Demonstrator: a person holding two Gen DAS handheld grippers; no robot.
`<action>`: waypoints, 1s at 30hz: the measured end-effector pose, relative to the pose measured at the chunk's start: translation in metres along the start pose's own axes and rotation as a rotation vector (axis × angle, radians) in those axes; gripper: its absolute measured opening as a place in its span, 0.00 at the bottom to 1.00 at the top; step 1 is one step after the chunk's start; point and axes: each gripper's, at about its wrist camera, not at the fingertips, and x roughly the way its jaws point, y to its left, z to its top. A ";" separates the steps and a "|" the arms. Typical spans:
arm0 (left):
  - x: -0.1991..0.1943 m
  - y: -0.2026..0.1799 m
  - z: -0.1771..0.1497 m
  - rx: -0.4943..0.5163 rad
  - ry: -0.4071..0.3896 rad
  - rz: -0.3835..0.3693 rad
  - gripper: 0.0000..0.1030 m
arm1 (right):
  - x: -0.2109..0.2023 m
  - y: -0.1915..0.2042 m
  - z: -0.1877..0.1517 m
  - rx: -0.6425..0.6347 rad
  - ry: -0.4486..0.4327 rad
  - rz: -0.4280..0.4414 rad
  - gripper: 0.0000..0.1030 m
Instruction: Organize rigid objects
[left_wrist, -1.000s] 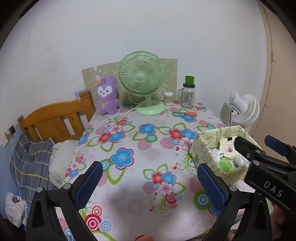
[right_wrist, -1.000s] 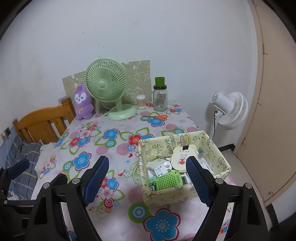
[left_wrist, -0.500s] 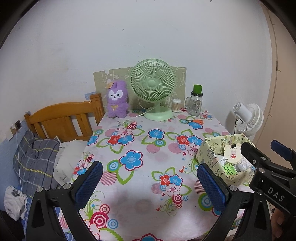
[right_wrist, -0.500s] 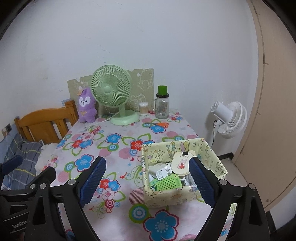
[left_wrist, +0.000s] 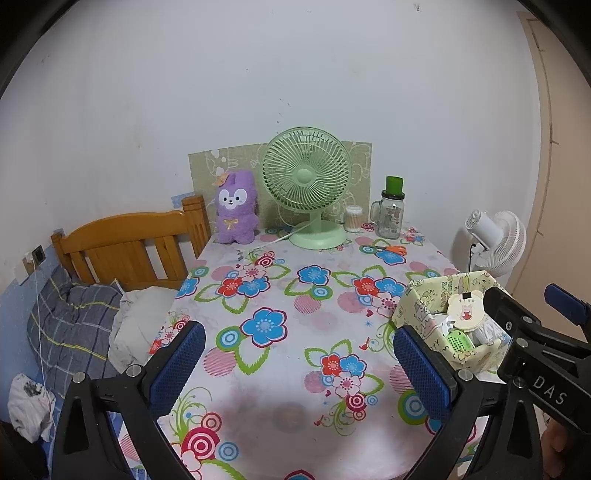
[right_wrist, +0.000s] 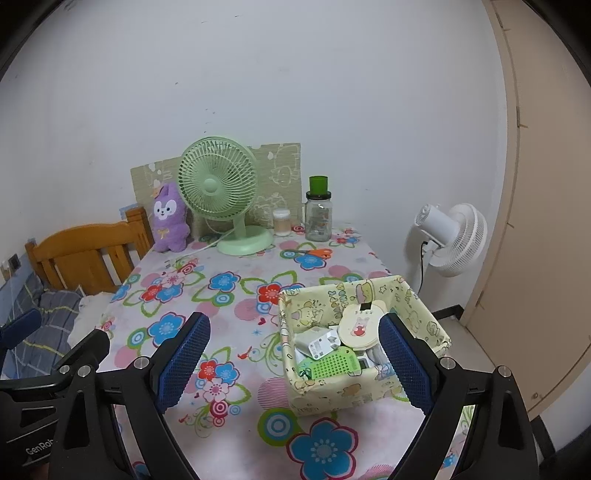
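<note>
Ahead, the yellow cartoon-print fabric box (right_wrist: 365, 397) of small items is seen nearest the right gripper (right_wrist: 293, 360), lying right of centre; both the right and the left gripper (left_wrist: 299, 363) are held wide, nothing between their jaws

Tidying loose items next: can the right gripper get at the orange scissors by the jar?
Probably yes: the right gripper is open and empty, and the scissors lie flat on bare cloth, beyond the box, which it must pass.
</note>
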 end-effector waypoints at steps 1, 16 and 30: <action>0.000 0.000 0.000 0.001 -0.001 0.001 1.00 | 0.000 0.000 0.000 0.002 0.000 -0.001 0.92; 0.002 0.003 0.000 0.001 0.002 -0.011 1.00 | 0.002 0.002 -0.003 -0.005 -0.025 -0.019 0.92; 0.005 0.006 -0.001 -0.017 0.023 -0.044 1.00 | 0.002 0.004 -0.003 -0.004 -0.017 -0.012 0.92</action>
